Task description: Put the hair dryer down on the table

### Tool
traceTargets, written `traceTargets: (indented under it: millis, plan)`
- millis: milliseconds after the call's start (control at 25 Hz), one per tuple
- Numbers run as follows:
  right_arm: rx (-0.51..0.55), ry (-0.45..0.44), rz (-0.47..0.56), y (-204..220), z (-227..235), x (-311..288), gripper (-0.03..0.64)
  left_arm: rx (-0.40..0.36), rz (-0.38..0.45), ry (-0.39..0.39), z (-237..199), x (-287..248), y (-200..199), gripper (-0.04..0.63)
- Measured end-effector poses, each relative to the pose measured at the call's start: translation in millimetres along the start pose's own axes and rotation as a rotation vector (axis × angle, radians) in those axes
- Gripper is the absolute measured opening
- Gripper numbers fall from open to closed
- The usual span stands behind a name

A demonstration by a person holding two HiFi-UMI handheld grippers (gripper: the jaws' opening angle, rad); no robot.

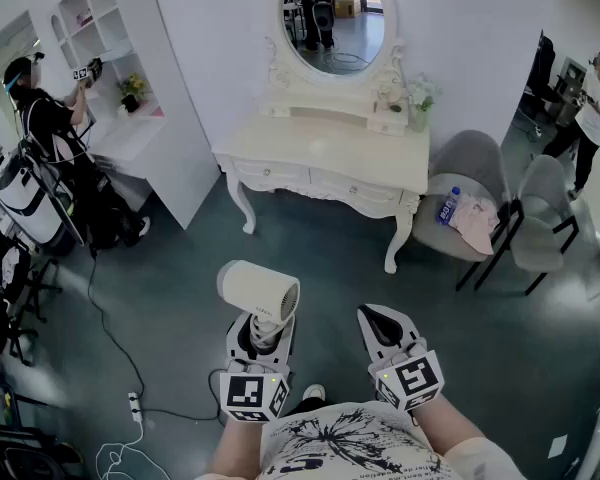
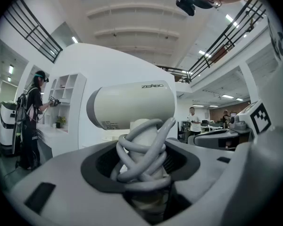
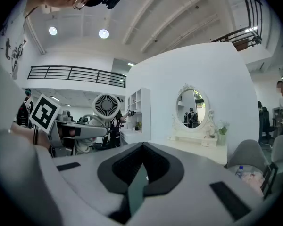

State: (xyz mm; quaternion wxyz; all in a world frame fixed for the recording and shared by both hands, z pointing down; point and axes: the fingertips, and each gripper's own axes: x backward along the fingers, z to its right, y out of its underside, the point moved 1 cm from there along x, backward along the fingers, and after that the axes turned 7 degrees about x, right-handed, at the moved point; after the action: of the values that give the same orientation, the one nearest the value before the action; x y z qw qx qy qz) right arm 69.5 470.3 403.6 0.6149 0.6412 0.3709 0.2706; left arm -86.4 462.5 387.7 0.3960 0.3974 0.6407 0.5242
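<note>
A white hair dryer point(image 1: 258, 293) stands upright above the floor, its barrel pointing left and its grille to the right. My left gripper point(image 1: 260, 340) is shut on its handle, which has the grey cord point(image 2: 142, 157) wound around it. In the left gripper view the hair dryer's barrel point(image 2: 132, 105) sits just above the jaws. My right gripper point(image 1: 383, 326) hovers beside it to the right, shut with nothing in it. From the right gripper view the hair dryer's grille point(image 3: 106, 106) shows at the left. The white dressing table point(image 1: 330, 158) stands ahead, beyond both grippers.
An oval mirror point(image 1: 335, 13) tops the table, with a small plant point(image 1: 420, 103) at its right end. Grey chairs point(image 1: 480, 183) stand to the right, one holding a bottle point(image 1: 448, 206) and cloth. A person point(image 1: 40, 118) works at white shelves on the left. A power strip point(image 1: 134, 406) lies on the floor.
</note>
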Motion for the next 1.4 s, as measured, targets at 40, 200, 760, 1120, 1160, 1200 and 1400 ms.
traceTargets:
  millis: [40, 200, 760, 1120, 1160, 1200, 1400]
  plan:
    - [-0.003, 0.006, 0.0, 0.1, 1.9, -0.4, 0.017, -0.005, 0.0, 0.003, 1.0, -2.1, -0.4, 0.245]
    - [-0.003, 0.014, 0.0, 0.7, 7.5, -3.3, 0.017, -0.011, -0.001, 0.014, 3.4, -9.1, -1.7, 0.245]
    - [-0.034, 0.071, -0.016, 6.2, 8.2, -47.6, 0.017, 0.02, -0.019, 0.066, -33.8, -34.0, -1.3, 0.245]
    - [-0.069, 0.114, -0.047, 9.0, -12.6, -103.1, 0.017, 0.05, -0.04, 0.075, -102.9, -46.6, -3.5, 0.245]
    - [-0.074, 0.117, -0.051, 10.5, -13.3, -107.8, 0.017, 0.052, -0.046, 0.073, -107.7, -48.8, -2.2, 0.245]
    - [-0.08, 0.117, -0.057, 12.6, -13.1, -112.4, 0.017, 0.056, -0.051, 0.071, -111.4, -51.5, -0.7, 0.245]
    - [-0.086, 0.102, -0.072, 24.1, -1.7, -138.8, 0.017, 0.062, -0.066, 0.056, -124.8, -74.4, 6.8, 0.245]
